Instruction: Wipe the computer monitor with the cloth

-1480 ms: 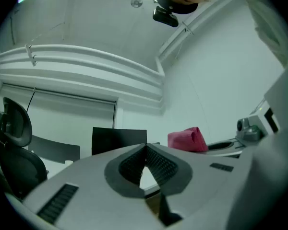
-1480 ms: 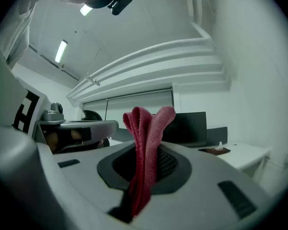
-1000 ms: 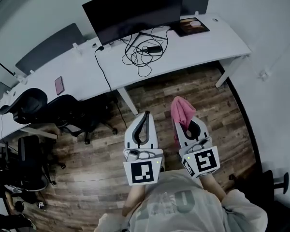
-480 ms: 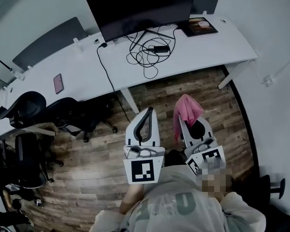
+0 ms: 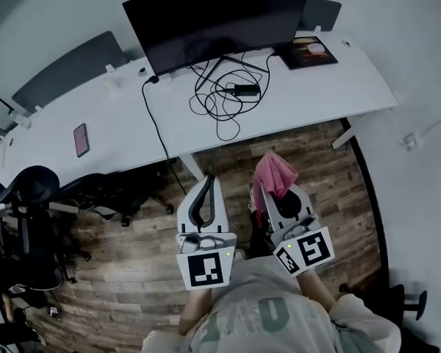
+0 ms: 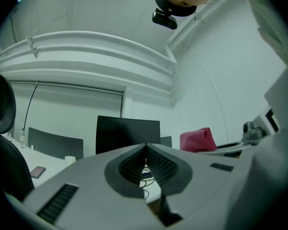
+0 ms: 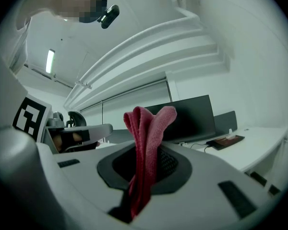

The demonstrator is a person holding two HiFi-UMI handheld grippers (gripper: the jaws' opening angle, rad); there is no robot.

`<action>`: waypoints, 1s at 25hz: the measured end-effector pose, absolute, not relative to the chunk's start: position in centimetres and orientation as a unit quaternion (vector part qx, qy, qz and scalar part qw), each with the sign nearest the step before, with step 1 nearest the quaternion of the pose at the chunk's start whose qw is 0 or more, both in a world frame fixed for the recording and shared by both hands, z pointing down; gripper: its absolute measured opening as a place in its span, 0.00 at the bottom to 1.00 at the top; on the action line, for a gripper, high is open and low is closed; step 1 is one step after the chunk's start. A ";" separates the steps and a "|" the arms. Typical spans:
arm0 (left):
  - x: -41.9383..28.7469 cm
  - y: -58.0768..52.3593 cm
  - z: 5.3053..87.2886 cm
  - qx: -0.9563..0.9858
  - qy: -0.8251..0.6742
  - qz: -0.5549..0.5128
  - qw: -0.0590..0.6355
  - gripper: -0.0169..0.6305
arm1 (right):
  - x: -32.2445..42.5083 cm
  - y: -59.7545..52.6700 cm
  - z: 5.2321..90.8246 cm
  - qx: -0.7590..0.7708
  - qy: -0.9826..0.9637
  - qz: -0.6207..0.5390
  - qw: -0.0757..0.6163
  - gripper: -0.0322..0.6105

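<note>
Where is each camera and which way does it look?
Head view: on the person's head, looking down at desk, both grippers, own shirt.
Left gripper view: on the left gripper, facing the monitor over shut jaws.
Right gripper view: on the right gripper, facing the monitor past its clamped cloth.
All share the monitor.

The cloth (image 7: 146, 138) is pink woven fabric, nubbly and matt. The left gripper (image 6: 145, 147) and right gripper (image 7: 149, 152) have smooth matt grey plastic shells and dark ribbed pads (image 6: 161, 166). The monitor (image 5: 217, 17) screen is dark and smooth, the desk (image 5: 117, 116) smooth white, the floor (image 5: 323, 160) grained wood planks.
</note>
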State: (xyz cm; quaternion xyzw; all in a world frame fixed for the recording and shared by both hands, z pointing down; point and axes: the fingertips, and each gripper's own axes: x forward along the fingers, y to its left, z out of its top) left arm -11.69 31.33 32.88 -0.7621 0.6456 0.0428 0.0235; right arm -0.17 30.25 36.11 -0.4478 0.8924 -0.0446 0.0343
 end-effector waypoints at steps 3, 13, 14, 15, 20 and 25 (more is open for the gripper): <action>-11.7 28.0 32.7 -0.752 0.657 0.046 0.029 0.05 | -0.2 26.2 35.6 -0.431 0.901 -0.029 0.041 0.14; -9.5 10.7 30.3 -0.736 0.674 0.036 0.059 0.05 | 1.0 9.0 32.3 -0.367 0.929 0.011 0.047 0.14; -9.1 9.2 30.0 -0.735 0.674 0.035 0.058 0.05 | 1.2 7.6 32.2 -0.360 0.932 0.006 0.041 0.14; -8.7 7.7 29.6 -0.734 0.675 0.034 0.059 0.05 | 1.5 6.0 32.2 -0.354 0.934 0.004 0.037 0.14; -7.1 1.7 28.1 -0.729 0.681 0.042 0.060 0.05 | 2.7 -0.5 31.8 -0.351 0.936 0.012 0.032 0.14; -6.4 -2.1 28.8 -0.727 0.684 0.028 0.050 0.05 | 2.7 -4.3 30.9 -0.352 0.935 0.010 0.051 0.14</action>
